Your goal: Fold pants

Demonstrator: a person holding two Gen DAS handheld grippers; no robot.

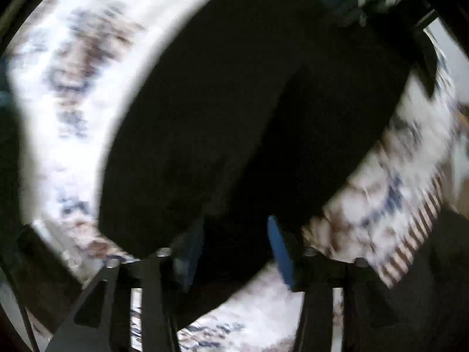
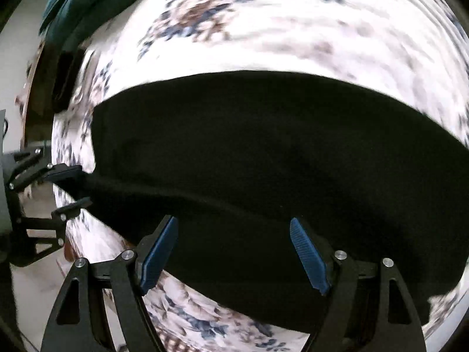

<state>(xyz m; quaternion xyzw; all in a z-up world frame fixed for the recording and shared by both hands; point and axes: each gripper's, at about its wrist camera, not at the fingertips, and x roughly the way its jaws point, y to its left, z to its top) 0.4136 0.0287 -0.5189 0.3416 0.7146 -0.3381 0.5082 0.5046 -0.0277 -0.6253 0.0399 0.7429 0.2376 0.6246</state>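
- The black fabric pants (image 2: 263, 152) are lying as one long dark band on the white floral-print cloth (image 2: 278, 29) that covers the surface. In the right wrist view the band runs side to side, so that's its long axis.
- The right claw (image 2: 234, 252) is spread wide, blue ribbed pads (image 2: 307, 255) well apart. It hangs over the near long edge of the pants, and as far as I can tell it's pinching nothing.
- The left claw (image 2: 74, 186) shows at the left edge of the right wrist view, right at the narrow end of the pants. The fabric looks drawn out to a point between its two fingers, but its own view is too smeared to say whether the pads are pressing on it. They do sit partly apart there (image 1: 234, 249), with dark cloth just ahead of them.
- My read: the left hand is the one nearer an end of the garment, while the right sits along the middle of the long side. The next fold probably depends on bringing one end over along that long axis.
- There's a dark teal folded thing (image 2: 82, 3) off at the top left, well clear of the pants.
- Both views are blurry, so the fine detail is guesswork.
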